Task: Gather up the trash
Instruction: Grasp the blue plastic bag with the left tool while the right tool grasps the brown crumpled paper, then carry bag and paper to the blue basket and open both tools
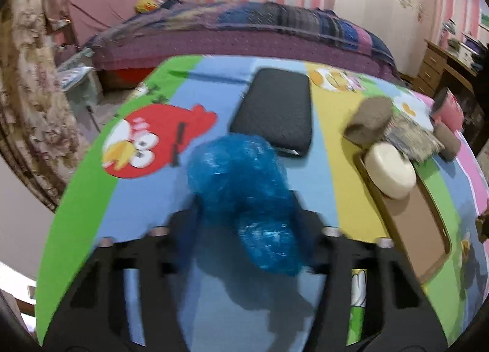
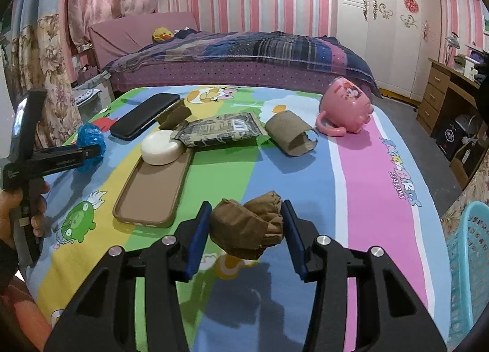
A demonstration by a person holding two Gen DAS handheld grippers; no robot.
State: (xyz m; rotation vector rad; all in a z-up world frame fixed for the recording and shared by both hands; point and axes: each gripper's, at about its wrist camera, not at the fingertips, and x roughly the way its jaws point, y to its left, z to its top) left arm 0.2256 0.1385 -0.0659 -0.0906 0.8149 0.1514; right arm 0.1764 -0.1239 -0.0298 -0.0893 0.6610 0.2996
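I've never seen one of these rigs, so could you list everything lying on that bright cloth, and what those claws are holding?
blue plastic wad: 1, blue, in left gripper
brown paper wad: 1, brown, in right gripper
cardboard tube: 1, brown, centre
printed packet: 1, grey, centre
soap: 1, white, on brown phone case
black phone case: 1, far left
pink cup: 1, tipped, far right
basket: 1, turquoise, right edge
left gripper: shut
right gripper: shut

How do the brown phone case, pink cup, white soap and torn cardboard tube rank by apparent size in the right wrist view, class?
1. Brown phone case, clearly largest.
2. Pink cup.
3. Torn cardboard tube and white soap: these look about alike, so I leave them unranked.
The case lies nearest the camera, which may exaggerate it.
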